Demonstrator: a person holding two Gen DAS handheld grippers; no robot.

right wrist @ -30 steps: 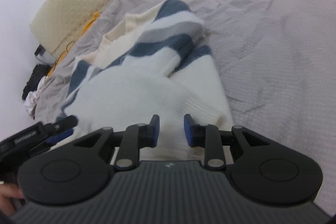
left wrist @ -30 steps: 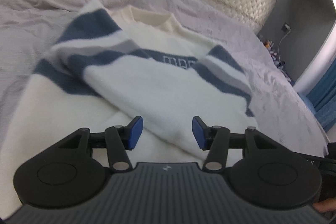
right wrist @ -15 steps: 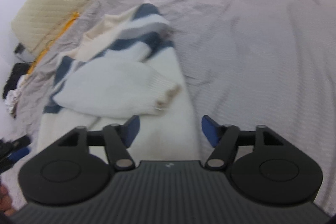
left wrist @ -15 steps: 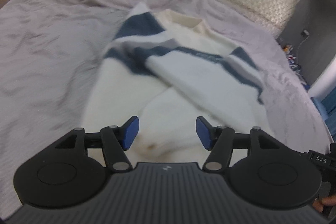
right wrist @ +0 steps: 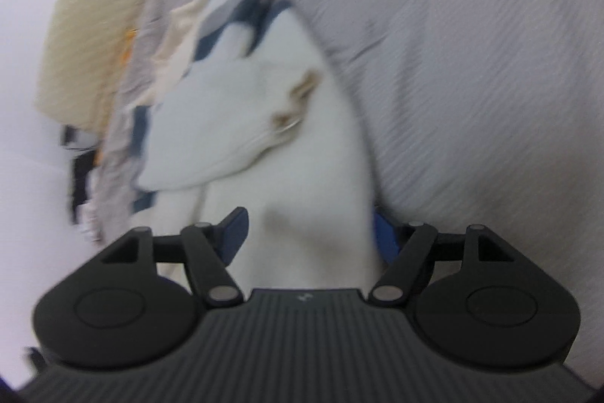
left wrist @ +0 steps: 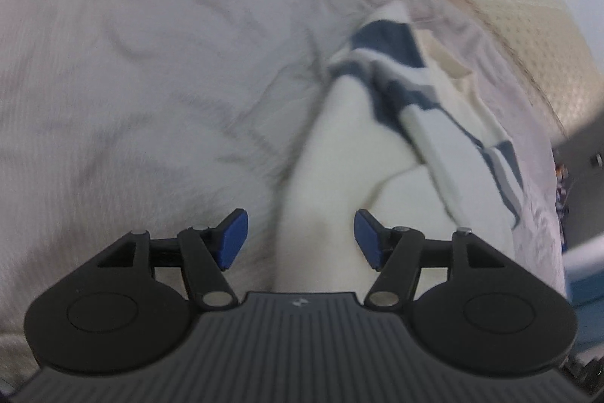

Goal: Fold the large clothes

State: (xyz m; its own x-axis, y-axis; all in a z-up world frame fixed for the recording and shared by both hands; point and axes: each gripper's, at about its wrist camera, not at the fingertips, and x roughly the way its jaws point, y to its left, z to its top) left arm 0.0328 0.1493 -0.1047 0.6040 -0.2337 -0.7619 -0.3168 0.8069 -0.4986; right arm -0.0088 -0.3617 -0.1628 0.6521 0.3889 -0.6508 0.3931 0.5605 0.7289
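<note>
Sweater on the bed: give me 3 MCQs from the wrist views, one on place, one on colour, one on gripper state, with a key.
1. Where does the sweater lie?
A. On the grey bedspread
B. On a wooden floor
C. Over a chair back

2. What colour are the sweater's dark stripes?
A. Red
B. Navy blue
C. Green

3. How does the right gripper stand?
A. Shut on the sweater's collar
B. Shut with nothing in it
C. Open, pads apart, sweater fabric in the view between them

Key:
1 A, the sweater is spread on the bedspread, with the quilted headboard beyond it.
2 B, navy bands cross the white knit next to paler grey ones.
3 C, the blue pads stand wide apart and press on nothing; its jaws have just been opening. The left gripper is open too.
</note>
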